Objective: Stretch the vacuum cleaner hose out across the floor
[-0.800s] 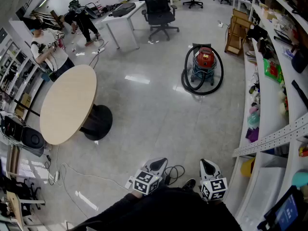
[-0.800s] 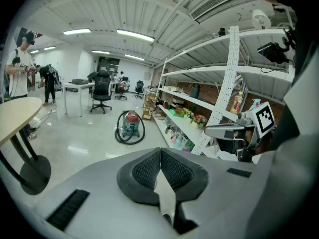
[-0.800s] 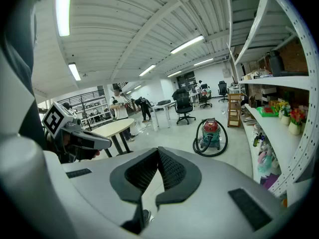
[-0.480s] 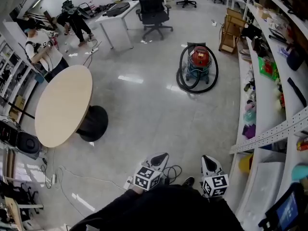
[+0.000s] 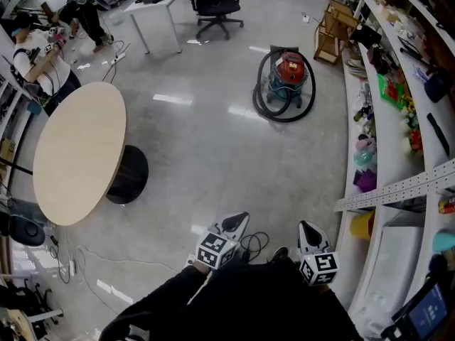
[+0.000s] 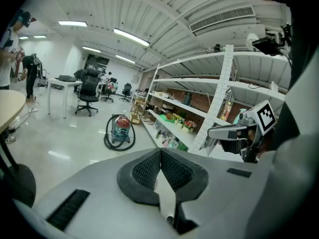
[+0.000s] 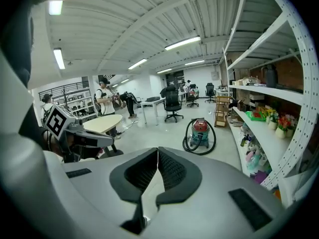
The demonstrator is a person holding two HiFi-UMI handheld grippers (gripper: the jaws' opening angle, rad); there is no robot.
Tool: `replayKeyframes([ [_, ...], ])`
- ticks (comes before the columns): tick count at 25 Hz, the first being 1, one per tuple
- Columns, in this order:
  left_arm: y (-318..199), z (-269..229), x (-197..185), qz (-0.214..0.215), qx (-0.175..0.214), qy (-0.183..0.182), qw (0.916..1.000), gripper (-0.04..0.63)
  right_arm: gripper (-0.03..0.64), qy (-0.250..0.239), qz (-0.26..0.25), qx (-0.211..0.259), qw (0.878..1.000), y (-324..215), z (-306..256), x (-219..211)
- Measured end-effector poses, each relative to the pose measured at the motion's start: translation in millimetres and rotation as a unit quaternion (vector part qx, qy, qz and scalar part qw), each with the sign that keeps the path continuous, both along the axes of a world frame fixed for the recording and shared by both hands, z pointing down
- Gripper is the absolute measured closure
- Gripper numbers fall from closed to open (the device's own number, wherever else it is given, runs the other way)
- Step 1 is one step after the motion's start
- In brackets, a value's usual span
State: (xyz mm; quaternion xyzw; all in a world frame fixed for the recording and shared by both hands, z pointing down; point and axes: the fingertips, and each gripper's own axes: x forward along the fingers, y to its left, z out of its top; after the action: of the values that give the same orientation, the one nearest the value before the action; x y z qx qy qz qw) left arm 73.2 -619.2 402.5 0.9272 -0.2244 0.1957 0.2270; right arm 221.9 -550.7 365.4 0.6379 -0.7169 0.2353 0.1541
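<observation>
While both grippers hang low by the person's dark sleeves, we start far to the left of the vacuum cleaner (image 5: 288,75). Out there is a round table (image 5: 75,148), a smooth pale top on a squat black pedestal, well apart from the machine.

Next comes the left gripper (image 5: 238,222), a matte grey shell carrying a black-and-white marker cube (image 5: 215,251). It sits well short of the vacuum cleaner, on the person's side. Its cross-hatched black pads are clenched tip to tip, with nothing between them.

Now the vacuum cleaner itself: a red domed lid over a bluish drum, upright on glossy pale floor. The black hose (image 5: 260,105) lies looped in a ring around its base, not stretched out.

Slightly right of it and much nearer the person is the right gripper (image 5: 307,231), which has the same grey shell. Its jaws are pressed shut and hold nothing.

Right of the vacuum cleaner runs white shelving (image 5: 398,190) with perforated uprights and cluttered boards.

The count: one vacuum cleaner, one hose, one table, two grippers, two marker cubes.
</observation>
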Motion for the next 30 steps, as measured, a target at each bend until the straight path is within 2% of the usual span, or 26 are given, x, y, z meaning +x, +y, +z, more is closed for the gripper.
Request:
replayKeyframes([
  [3,-8,4,-1,0.035,-0.003,-0.003,0.9994,0.578,0.603,0.012,-0.002,-0.011,1.000,-4,2,-10],
  [6,-16,7,9,0.043,-0.001,-0.015,0.9990,0.578,0.603,0.008,0.005,-0.021,1.000,-9,9,-1],
  [12,-38,6,60,0.032,0.023,-0.029,0.9988,0.578,0.603,-0.033,-0.014,0.013,0.999,-43,24,40],
  [20,-58,-23,154,-0.009,0.045,-0.043,0.9980,0.578,0.603,-0.051,-0.051,0.051,0.996,-81,12,134],
  [25,-67,-21,184,-0.038,0.042,-0.059,0.9967,0.578,0.603,-0.073,-0.060,0.050,0.994,-91,24,169],
  [30,-75,-11,199,-0.043,0.032,-0.073,0.9959,0.578,0.603,-0.098,-0.063,0.035,0.993,-102,41,185],
])
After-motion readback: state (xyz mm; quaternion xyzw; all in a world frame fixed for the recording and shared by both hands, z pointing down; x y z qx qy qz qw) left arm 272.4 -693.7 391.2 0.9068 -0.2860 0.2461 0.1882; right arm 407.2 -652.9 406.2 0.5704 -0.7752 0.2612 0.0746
